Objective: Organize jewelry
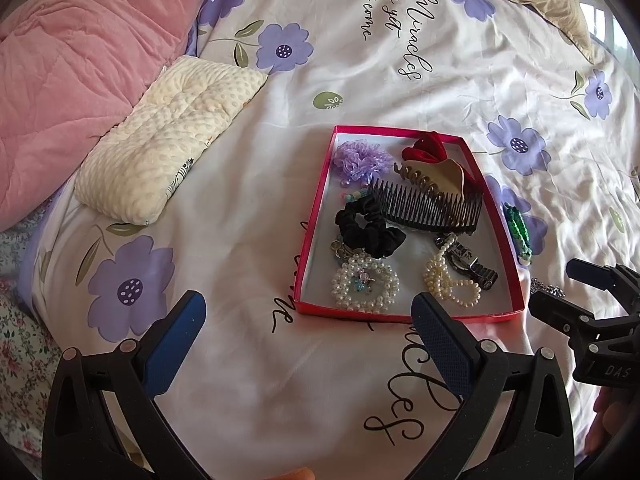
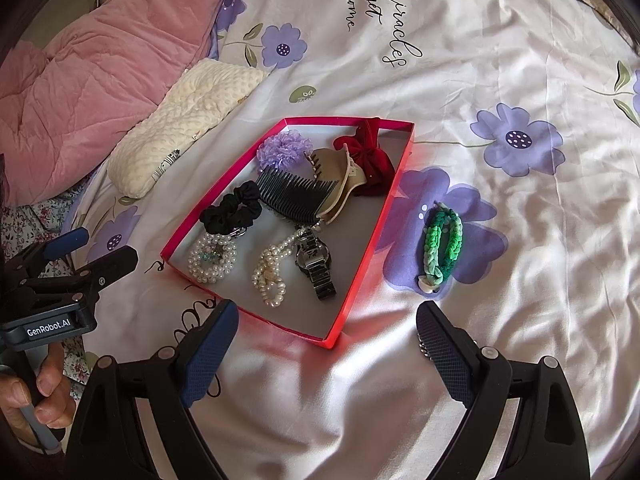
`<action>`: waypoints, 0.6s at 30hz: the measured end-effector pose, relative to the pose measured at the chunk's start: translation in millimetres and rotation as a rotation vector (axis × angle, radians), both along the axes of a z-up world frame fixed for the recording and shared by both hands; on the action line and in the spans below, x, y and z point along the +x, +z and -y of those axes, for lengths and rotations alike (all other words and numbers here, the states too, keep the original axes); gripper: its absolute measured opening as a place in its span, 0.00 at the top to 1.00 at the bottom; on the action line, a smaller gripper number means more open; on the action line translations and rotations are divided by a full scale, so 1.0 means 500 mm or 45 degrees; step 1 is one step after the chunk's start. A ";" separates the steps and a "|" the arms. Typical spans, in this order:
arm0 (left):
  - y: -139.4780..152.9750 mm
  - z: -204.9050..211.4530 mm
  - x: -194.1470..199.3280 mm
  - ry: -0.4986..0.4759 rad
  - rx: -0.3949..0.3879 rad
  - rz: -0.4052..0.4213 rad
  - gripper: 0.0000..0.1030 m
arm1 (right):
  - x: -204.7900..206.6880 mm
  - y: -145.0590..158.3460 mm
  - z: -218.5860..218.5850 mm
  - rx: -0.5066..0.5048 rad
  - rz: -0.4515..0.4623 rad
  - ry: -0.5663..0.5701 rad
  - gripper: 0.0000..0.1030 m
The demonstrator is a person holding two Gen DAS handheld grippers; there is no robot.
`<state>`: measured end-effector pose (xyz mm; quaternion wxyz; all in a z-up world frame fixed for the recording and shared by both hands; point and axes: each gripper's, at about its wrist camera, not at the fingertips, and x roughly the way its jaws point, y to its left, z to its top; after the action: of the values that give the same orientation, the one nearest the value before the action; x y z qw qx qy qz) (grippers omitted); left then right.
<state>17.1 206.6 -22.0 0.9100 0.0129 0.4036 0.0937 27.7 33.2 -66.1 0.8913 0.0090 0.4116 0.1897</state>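
While both tongs, left [image 1: 308, 330] and right [image 2: 328, 344], hung wide open and empty, the soft, light green bracelet [image 2: 440, 244] lay right of the red box [image 2: 360, 256], best pinched across its braid.

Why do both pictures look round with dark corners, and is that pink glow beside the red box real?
Both wrist views are fisheye, so edges bend and corners go black. In the right wrist view, daylight bounces off the red box and tints the sheet pink; the left wrist view shows a fainter pink glow beside it.
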 end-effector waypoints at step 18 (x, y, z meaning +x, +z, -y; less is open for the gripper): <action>-0.001 -0.002 0.005 0.004 -0.001 -0.010 0.00 | 0.000 0.001 0.003 -0.002 0.003 0.002 0.11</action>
<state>19.6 207.7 -22.5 0.9083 0.0122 0.4072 0.0950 27.8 31.8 -65.5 0.8917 0.0077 0.4107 0.1900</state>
